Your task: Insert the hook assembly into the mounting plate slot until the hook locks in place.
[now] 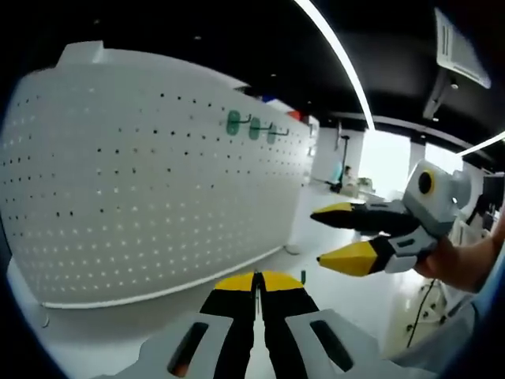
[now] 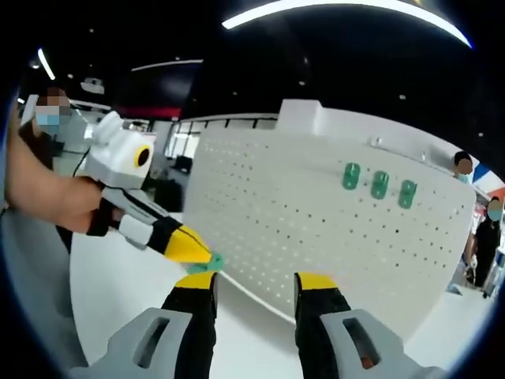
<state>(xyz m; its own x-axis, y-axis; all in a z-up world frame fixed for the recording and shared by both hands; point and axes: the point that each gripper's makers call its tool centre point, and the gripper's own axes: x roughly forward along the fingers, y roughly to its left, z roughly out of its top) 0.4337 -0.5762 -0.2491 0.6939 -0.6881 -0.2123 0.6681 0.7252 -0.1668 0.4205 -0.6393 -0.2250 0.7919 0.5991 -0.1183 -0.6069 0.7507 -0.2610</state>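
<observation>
Dark ceiling (image 1: 260,47) overhead, black all over. Long bright strip light (image 1: 335,55) running across it, and another strip light (image 2: 339,9) glowing in the right gripper view. White vent box (image 1: 461,47) fixed up near the ceiling. Bright window (image 1: 387,162) far back, very white. White counter (image 2: 118,292) down low. People standing far off at the room's edge.
</observation>
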